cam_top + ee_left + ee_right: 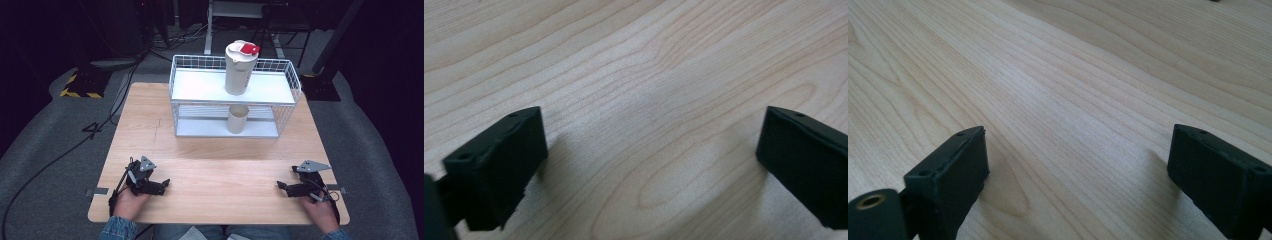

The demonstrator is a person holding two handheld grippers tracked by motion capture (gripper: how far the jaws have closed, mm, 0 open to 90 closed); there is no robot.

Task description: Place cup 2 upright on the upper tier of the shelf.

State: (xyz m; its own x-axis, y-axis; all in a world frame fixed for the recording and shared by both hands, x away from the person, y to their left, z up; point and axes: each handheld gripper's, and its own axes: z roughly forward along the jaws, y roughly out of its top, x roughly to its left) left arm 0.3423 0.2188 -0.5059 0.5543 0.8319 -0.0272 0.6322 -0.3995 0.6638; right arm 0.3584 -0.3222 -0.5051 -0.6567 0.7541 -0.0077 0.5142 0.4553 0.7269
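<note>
Item 1, my left gripper [162, 184]: low over the near left part of the wooden table [220, 165], my hand wrapped round its body, jaws pointing inward toward the table's middle. In the left gripper view its two black jaws stand wide apart with bare wood grain between them; nothing held.

Item 2, my right gripper [281, 185]: low over the near right part of the table, mirror to the left, jaws pointing inward. In the right gripper view the jaws stand wide apart over plain wood; nothing held. A grey three-cornered plate sits on top of each gripper.

Item 3, white wire rack [180, 100]: two tiers, at the far side of the table, well apart from both grippers.

Item 4, white jug [239, 70]: tall, upright, with a white lid and red flip cap, on the rack's top shelf, right of centre.

Item 5, cream cup [237, 119]: cylindrical, upright, open top, on the rack's bottom shelf, directly below the jug.

Item 6, surroundings: grey floor covering round the table, black cables trailing at the left, a black-and-yellow striped base at the far left.
</note>
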